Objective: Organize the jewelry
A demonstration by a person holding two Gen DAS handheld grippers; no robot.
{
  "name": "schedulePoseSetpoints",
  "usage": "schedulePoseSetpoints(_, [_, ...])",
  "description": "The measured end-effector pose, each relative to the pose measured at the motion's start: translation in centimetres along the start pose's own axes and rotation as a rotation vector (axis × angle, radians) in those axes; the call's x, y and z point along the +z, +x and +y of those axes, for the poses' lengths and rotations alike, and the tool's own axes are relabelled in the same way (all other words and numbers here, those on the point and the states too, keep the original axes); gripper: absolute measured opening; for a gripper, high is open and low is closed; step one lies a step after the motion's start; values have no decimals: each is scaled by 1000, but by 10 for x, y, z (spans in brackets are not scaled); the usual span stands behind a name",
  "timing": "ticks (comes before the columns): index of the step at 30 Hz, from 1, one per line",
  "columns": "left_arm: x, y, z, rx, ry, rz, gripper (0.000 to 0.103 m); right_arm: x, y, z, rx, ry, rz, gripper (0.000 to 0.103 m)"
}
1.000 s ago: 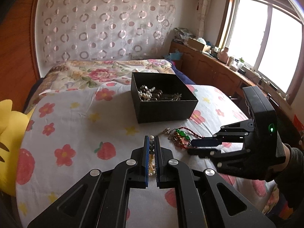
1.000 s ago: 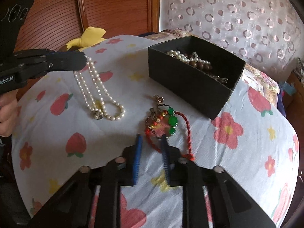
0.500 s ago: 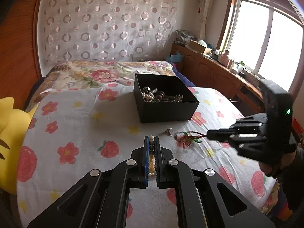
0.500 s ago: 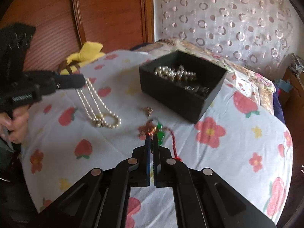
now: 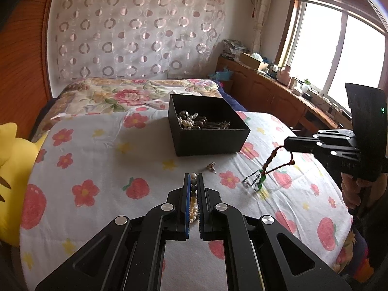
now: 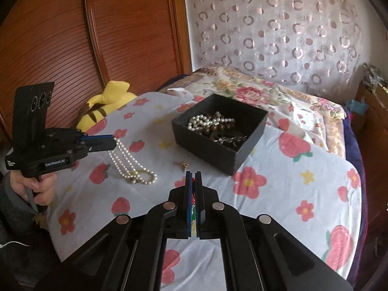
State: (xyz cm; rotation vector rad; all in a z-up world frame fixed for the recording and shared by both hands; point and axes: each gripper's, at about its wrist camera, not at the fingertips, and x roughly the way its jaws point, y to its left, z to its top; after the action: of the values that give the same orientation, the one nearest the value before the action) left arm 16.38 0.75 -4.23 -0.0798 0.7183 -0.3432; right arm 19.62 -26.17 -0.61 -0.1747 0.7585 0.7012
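A black open box with pearl and dark bead jewelry sits on the flowered bedspread; it also shows in the right wrist view. My left gripper is shut on a white pearl necklace, whose lower end trails on the cloth. My right gripper is shut on a red cord bracelet with green beads, lifted above the bed to the right of the box. A small gold trinket lies on the cloth in front of the box.
A yellow plush toy lies at the bed's left edge by the wooden wall. A wooden cabinet with clutter runs under the window on the right. A floral quilt lies behind the box.
My right gripper closed on the red cord bracelet and lifted it off the bedspread. My left gripper stayed shut on the pearl necklace and rose slightly.
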Motion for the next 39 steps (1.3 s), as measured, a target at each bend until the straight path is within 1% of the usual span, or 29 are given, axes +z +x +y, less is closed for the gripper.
schedulePoseSetpoints(6, [1, 0, -8, -7, 8, -4, 4, 8, -12, -4, -10, 4, -43, 3])
schedulePoseSetpoints(8, [0, 0, -9, -9, 9, -5, 4, 11, -18, -4, 5, 4, -61, 3])
schedulePoseSetpoints(11, [-2, 2, -10, -11, 8, -2, 4, 14, -20, -2, 19, 0, -62, 3])
schedulePoseSetpoints(13, [-2, 4, -12, -12, 10, 2, 4, 11, -14, -1, 28, -2, -33, 3])
schedulePoseSetpoints(16, [-3, 5, -13, -16, 9, 6, 4, 1, 9, -5, 17, 7, 39, 3])
schedulePoseSetpoints(17, [-3, 6, -12, -16, 9, 7, 4, -4, 21, -10, -8, 5, 75, 3])
schedulePoseSetpoints(20, [-4, 8, -12, -17, 9, 11, 4, -17, 52, -26, -117, 3, 156, 4])
schedulePoseSetpoints(22, [-4, 8, -10, -18, 9, 11, 4, -20, 59, -32, -152, 20, 157, 7])
schedulePoseSetpoints(23, [-4, 9, -11, -18, 9, 12, 4, -21, 60, -34, -148, 25, 151, 10])
schedulePoseSetpoints(24, [-4, 9, -10, -18, 9, 13, 4, -22, 58, -35, -147, 36, 134, 23])
schedulePoseSetpoints(25, [-4, 11, -10, -18, 7, 14, 4, -22, 56, -35, -145, 44, 121, 33])
schedulePoseSetpoints(26, [-5, 11, -9, -18, 6, 15, 4, -22, 54, -34, -138, 47, 109, 35])
schedulePoseSetpoints(29, [-5, 13, -9, -19, 5, 17, 4, -25, 48, -23, -95, 29, 94, 35])
schedulePoseSetpoints(31, [-7, 14, -7, -21, 5, 18, 4, -29, 49, -12, -59, 10, 113, 35])
schedulePoseSetpoints(33, [-8, 16, -7, -22, 6, 20, 4, -35, 51, 0, -41, -14, 127, 35])
schedulePoseSetpoints(35, [-8, 16, -7, -21, 6, 20, 4, -39, 52, 10, -10, -34, 138, 29])
schedulePoseSetpoints(37, [-8, 16, -6, -20, 5, 20, 4, -40, 53, 15, 6, -48, 143, 27])
schedulePoseSetpoints(39, [-9, 16, -6, -20, 3, 21, 4, -41, 56, 18, 5, -61, 153, 26])
